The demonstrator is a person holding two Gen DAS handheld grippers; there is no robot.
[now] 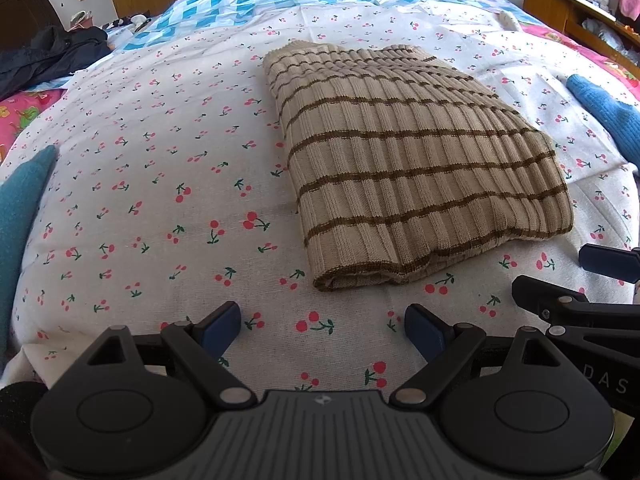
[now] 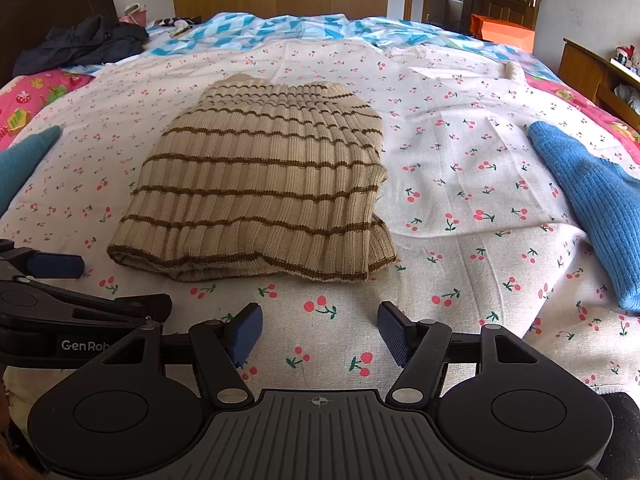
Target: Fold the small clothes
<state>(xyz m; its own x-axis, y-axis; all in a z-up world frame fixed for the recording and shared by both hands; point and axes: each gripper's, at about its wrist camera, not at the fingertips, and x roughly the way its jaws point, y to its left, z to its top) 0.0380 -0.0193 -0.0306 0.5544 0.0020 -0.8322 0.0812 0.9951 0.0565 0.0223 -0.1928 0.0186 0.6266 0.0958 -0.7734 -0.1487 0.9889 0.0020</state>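
Observation:
A beige ribbed sweater with brown stripes [image 1: 412, 160] lies folded into a compact rectangle on the cherry-print sheet [image 1: 160, 200]; it also shows in the right wrist view [image 2: 260, 188]. My left gripper [image 1: 322, 330] is open and empty, just short of the sweater's near edge. My right gripper [image 2: 320, 334] is open and empty, also just short of that near edge. Each gripper shows at the edge of the other's view, side by side.
A blue knit garment [image 2: 592, 204] lies at the right. A teal garment [image 2: 20, 160] lies at the left edge. A dark jacket [image 2: 84, 42] sits at the far left by the headboard. A blue-and-white quilt [image 2: 300, 28] lies at the back.

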